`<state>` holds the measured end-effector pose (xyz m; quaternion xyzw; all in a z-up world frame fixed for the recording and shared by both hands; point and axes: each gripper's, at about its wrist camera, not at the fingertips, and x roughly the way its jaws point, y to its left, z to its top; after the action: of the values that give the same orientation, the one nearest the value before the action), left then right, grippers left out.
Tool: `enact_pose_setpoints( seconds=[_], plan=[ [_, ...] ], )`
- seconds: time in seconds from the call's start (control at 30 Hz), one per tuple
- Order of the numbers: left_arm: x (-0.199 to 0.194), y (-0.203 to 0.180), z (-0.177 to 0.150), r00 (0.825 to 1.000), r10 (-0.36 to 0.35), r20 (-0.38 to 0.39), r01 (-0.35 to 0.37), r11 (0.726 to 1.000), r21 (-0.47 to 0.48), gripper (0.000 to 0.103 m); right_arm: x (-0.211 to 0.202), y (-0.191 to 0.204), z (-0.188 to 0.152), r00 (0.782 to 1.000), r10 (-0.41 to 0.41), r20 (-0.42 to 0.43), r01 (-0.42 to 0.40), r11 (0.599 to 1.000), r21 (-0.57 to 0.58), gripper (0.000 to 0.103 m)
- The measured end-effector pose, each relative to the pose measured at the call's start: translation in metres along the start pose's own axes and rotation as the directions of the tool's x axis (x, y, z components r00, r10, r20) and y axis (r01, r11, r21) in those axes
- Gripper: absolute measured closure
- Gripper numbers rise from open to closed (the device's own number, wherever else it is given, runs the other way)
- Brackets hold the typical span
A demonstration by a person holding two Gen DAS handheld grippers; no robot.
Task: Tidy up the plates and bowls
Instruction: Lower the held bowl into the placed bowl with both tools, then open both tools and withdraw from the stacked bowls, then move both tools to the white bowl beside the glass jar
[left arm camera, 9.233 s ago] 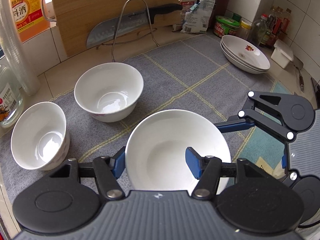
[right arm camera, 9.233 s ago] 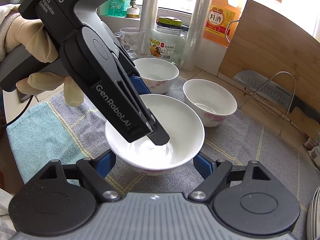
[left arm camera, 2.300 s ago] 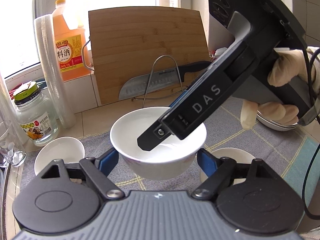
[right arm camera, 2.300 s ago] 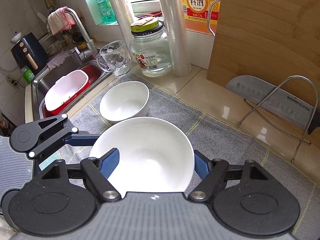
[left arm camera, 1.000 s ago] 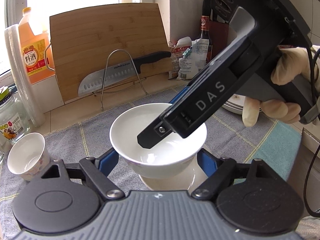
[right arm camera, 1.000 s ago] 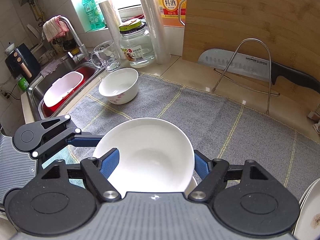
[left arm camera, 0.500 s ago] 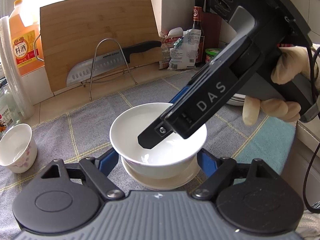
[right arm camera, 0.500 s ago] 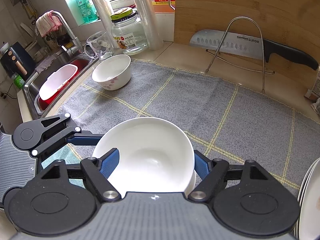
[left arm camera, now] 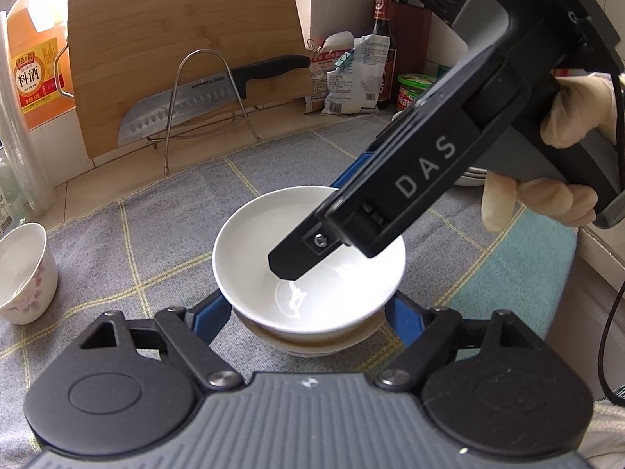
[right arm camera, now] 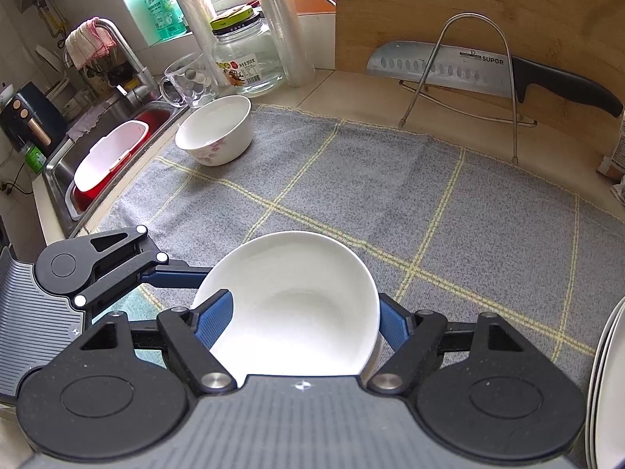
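A plain white bowl [left arm camera: 254, 258] [right arm camera: 297, 305] sits nested in a second white bowl [left arm camera: 312, 346] on the grey checked cloth [right arm camera: 390, 195]. My left gripper [left arm camera: 308, 312] is shut on the upper bowl, a blue pad on each side of its wall. My right gripper [right arm camera: 306, 320] comes in from the upper right in the left wrist view. It grips the same bowl with one finger [left arm camera: 289, 269] inside it and the other outside the far rim. A gloved hand [left arm camera: 566, 117] holds the right gripper.
A small flowered bowl [left arm camera: 27, 273] [right arm camera: 215, 129] stands at the cloth's sink end. A stack of plates [right arm camera: 609, 371] lies at the other end. Behind are a knife [left arm camera: 203, 101] on a wire rack, a bamboo board [left arm camera: 175, 47], bottles and a jar. The sink [right arm camera: 109, 156] is at the left.
The upper bowl has come down from just above the lower bowl and now rests inside it. Both grippers keep the same hold on it.
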<state>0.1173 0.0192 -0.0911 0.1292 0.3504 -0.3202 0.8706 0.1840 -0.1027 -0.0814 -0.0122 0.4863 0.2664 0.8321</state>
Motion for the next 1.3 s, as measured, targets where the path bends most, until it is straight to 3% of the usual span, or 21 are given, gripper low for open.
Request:
enact_pose_setpoints(
  seconds=[0.47, 0.6, 0.77, 1.13, 1.3],
  plan=[
    [0.003, 0.000, -0.002, 1.000, -0.007, -0.007, 0.007, 1.000, 0.007, 0.013, 0.002, -0.002, 0.000, 1.000, 0.005, -0.007, -0.005, 1.000, -0.001, 0.017],
    [-0.002, 0.002, -0.002, 1.000, -0.015, 0.010, 0.015, 1.000, 0.006, 0.008, -0.001, 0.000, 0.000, 1.000, 0.013, 0.001, -0.013, 1.000, -0.001, 0.006],
    [-0.009, 0.005, -0.004, 1.000, -0.005, 0.015, 0.005, 1.000, 0.006, 0.007, -0.004, 0.005, 0.002, 1.000, 0.003, 0.018, -0.002, 1.000, -0.022, 0.000],
    [-0.030, 0.027, -0.022, 0.996, 0.087, 0.003, -0.086, 0.996, -0.032, 0.007, 0.000, 0.033, 0.003, 0.990, -0.122, 0.065, 0.131, 0.980, -0.147, 0.000],
    [-0.040, 0.050, -0.034, 0.987, 0.164, -0.001, -0.163, 0.982, -0.091, 0.006, 0.003, 0.047, 0.010, 0.989, -0.116, 0.093, 0.131, 0.976, -0.174, 0.000]
  ],
)
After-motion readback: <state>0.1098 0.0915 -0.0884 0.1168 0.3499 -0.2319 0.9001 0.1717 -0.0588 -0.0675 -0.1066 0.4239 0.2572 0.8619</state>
